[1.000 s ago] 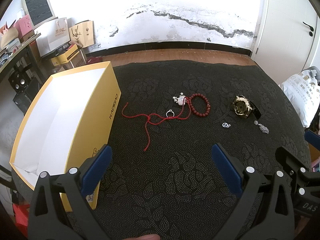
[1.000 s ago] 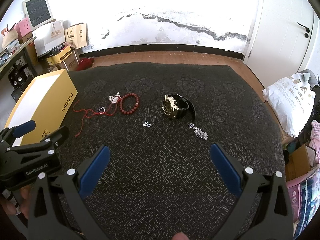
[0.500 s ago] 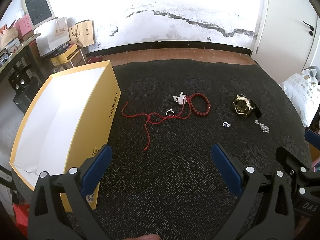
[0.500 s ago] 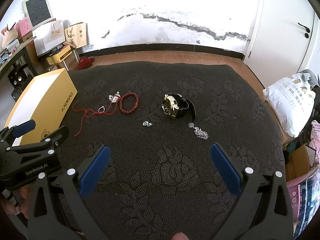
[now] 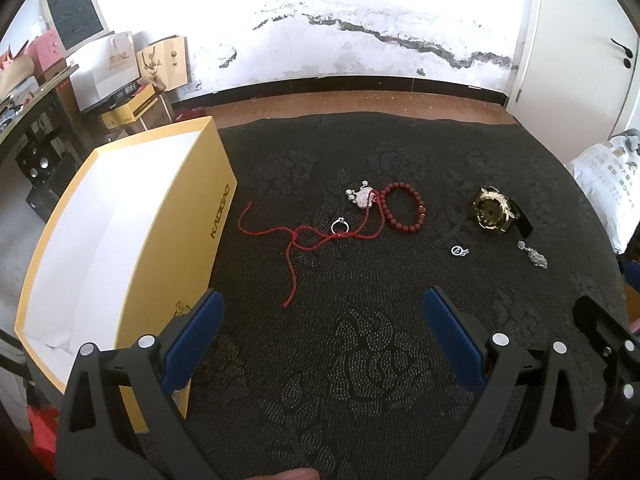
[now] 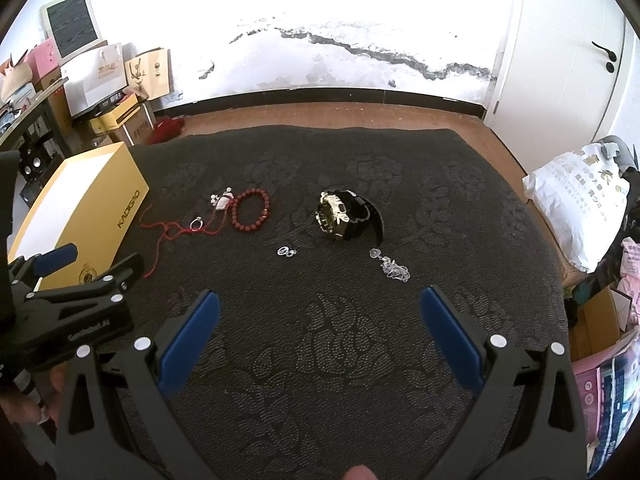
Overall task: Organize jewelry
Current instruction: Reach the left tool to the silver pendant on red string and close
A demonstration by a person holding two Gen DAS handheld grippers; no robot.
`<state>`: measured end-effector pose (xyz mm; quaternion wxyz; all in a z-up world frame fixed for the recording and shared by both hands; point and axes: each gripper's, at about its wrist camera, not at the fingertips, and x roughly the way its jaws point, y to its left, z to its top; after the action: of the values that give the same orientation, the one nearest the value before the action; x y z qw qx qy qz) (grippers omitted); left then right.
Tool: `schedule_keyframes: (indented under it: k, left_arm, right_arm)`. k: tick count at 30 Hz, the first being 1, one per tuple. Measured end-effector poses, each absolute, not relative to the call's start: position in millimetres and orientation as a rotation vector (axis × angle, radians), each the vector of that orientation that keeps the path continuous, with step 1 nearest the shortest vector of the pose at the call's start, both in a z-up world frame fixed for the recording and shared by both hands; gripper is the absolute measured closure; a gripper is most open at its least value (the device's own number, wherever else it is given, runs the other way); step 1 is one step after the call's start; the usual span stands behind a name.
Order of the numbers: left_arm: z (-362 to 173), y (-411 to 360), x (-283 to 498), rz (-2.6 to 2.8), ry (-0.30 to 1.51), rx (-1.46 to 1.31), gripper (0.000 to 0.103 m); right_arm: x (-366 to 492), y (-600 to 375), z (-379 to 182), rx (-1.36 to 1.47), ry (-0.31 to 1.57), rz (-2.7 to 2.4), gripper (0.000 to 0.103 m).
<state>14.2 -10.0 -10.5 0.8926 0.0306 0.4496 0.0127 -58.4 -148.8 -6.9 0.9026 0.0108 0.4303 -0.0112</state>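
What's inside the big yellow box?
The yellow box looks empty: only white inner walls and floor show. Its near corner is hidden behind the left gripper's fingers.

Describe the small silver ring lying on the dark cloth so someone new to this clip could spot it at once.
Start at the yellow box on the left of the black patterned cloth. The red cord trails right from it toward the red bead bracelet. The silver ring lies on that cord: a plain bright hoop, smaller than the bracelet.

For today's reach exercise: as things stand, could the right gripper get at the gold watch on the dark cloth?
Probably yes. The right gripper is open, and only bare cloth lies between it and the gold watch; nothing covers the watch.
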Motion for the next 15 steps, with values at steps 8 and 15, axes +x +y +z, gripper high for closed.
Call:
schedule_keyframes:
  k: [8, 15]
  left_arm:
    - [-15.4, -15.6, 31.2, 0.058, 0.907, 0.09, 0.006]
    - [-42.7, -12.9, 57.8, 0.042, 0.965, 0.066, 0.006]
  right_arm:
    - [-39.0, -168.5, -18.7, 0.053, 0.898, -0.014, 0.006]
    - [-9.8, -170.2, -26.4, 0.045, 0.888, -0.028, 0.006]
